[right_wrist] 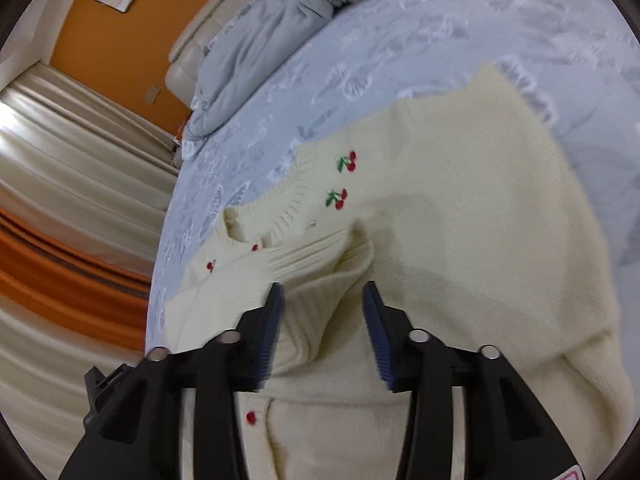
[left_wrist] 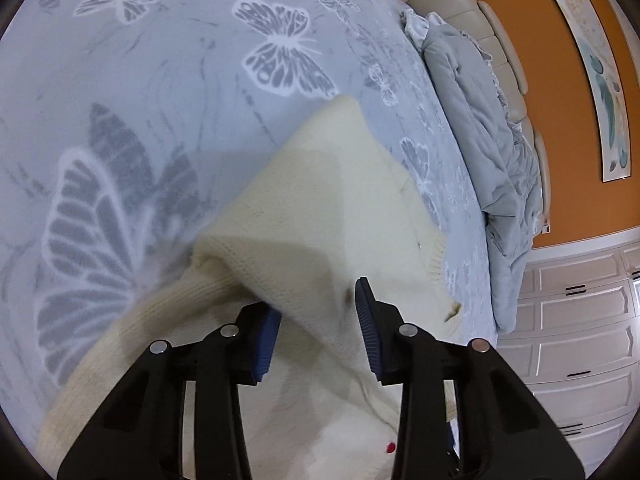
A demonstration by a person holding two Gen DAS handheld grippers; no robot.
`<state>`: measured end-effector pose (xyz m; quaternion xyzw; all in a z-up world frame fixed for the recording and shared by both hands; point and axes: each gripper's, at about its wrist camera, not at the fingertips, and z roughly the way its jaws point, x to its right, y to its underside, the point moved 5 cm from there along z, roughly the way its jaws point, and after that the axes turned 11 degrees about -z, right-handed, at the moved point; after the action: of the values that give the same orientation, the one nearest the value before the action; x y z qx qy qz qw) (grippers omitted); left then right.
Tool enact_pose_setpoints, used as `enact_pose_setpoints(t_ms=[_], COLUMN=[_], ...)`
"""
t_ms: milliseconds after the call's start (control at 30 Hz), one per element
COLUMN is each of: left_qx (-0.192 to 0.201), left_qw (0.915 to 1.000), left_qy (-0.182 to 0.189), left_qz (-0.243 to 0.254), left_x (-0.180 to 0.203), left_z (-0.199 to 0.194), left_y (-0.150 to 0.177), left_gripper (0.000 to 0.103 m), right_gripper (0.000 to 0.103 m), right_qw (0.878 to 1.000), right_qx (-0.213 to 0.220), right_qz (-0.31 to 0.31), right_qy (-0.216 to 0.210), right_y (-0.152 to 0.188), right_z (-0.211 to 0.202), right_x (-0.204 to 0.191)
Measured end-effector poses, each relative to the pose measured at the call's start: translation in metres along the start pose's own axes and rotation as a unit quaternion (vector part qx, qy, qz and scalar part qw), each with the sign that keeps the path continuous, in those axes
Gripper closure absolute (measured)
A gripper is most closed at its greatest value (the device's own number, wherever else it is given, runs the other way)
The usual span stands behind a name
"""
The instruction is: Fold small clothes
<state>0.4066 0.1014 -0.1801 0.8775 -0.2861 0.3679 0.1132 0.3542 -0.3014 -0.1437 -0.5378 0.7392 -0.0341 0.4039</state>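
A cream knit cardigan with red cherry embroidery lies on the bed. In the left wrist view a raised fold of the cardigan runs between the blue pads of my left gripper. The knit drapes over the left pad, while the right pad's ribbed face shows bare, so the jaws stand apart around the fabric. My right gripper hovers open just above a ribbed sleeve folded across the cardigan's front, with nothing pinched. The buttoned front and a red button show under the fingers.
The bed sheet is pale blue with white butterflies. A bunched grey duvet lies along the cushioned headboard. There are white drawers, an orange wall with a picture, and curtains past the bed edge.
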Motion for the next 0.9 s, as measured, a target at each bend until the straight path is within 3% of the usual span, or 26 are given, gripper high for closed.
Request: enact_pose_setpoints(t_ms=[33,67,167,200,233,267,300,333,367,400,467,500,533,600,633,733,833,867,900], left_qx=[0.002,0.004,0.008,0.01,0.013,0.018,0.025,0.039,0.05,0.057,0.055,0.046,0.037,0.034,0.032,0.042,0.036,0.033,0.029], left_qw=[1.0,1.0,0.9999,0.9999,0.9998,0.9998,0.9996,0.9992,0.9983,0.9973,0.9958,0.9952,0.9948,0.9944,0.995,0.9943,0.9919,0.9915,0.9902], left_qy=[0.001,0.003,0.013,0.012,0.011,0.011,0.011,0.013,0.028,0.037,0.035,0.019,0.0,-0.04,-0.04,-0.035,-0.037,-0.037,-0.04], left_qz=[0.0,-0.001,-0.003,-0.004,-0.004,-0.006,-0.008,-0.004,0.01,0.03,0.064,0.085,0.095,0.092,0.086,0.092,0.116,0.121,0.13], left_x=[-0.002,-0.003,-0.01,-0.01,-0.009,-0.008,-0.007,-0.003,0.005,0.013,0.022,0.023,0.019,0.007,0.002,-0.002,-0.003,-0.004,-0.004], left_z=[-0.001,-0.003,-0.003,-0.002,-0.002,-0.003,-0.006,-0.012,-0.021,-0.029,-0.031,-0.024,-0.014,0.003,0.005,0.002,0.002,-0.002,-0.01], left_y=[0.0,-0.001,-0.003,-0.003,-0.002,-0.002,-0.003,-0.004,-0.006,-0.007,-0.006,-0.002,0.001,0.007,0.008,0.012,0.013,0.015,0.018], left_gripper=[0.063,0.06,0.056,0.056,0.056,0.058,0.069,0.084,0.088,0.088,0.087,0.087,0.088,0.089,0.089,0.088,0.087,0.085,0.081], right_gripper=[0.019,0.018,0.018,0.024,0.034,0.08,0.093,0.094,0.095,0.095,0.095,0.095,0.095,0.095,0.096,0.096,0.094,0.089,0.077], right_qw=[1.0,1.0,1.0,0.999,0.998,0.996,0.995,0.996,0.998,0.997,0.992,0.99,0.991,0.996,0.995,0.996,0.994,0.994,0.992], right_qx=[0.007,0.018,-0.007,-0.014,-0.03,-0.048,-0.059,-0.056,-0.024,0.028,0.091,0.101,0.091,0.009,-0.032,-0.004,-0.015,-0.012,-0.006], right_qz=[-0.002,-0.003,-0.023,-0.033,-0.045,-0.053,-0.059,-0.057,-0.058,-0.074,-0.089,-0.094,-0.097,-0.068,-0.052,-0.049,-0.066,-0.068,-0.069], right_qy=[-0.005,-0.005,0.0,0.015,0.036,0.049,0.052,0.045,0.03,0.003,-0.018,-0.015,0.011,0.062,0.082,0.068,0.083,0.085,0.102], right_y=[0.002,0.007,0.016,0.018,0.019,0.018,0.017,0.012,0.001,-0.017,-0.033,-0.036,-0.035,-0.021,-0.009,-0.007,-0.002,0.001,0.004], right_z=[-0.006,-0.012,0.002,0.009,0.022,0.035,0.042,0.042,0.03,0.003,-0.037,-0.043,-0.038,0.008,0.028,0.021,0.02,0.016,0.005], right_x=[-0.002,-0.004,-0.013,-0.014,-0.015,-0.016,-0.017,-0.02,-0.027,-0.043,-0.053,-0.05,-0.038,0.008,0.028,0.032,0.036,0.036,0.034])
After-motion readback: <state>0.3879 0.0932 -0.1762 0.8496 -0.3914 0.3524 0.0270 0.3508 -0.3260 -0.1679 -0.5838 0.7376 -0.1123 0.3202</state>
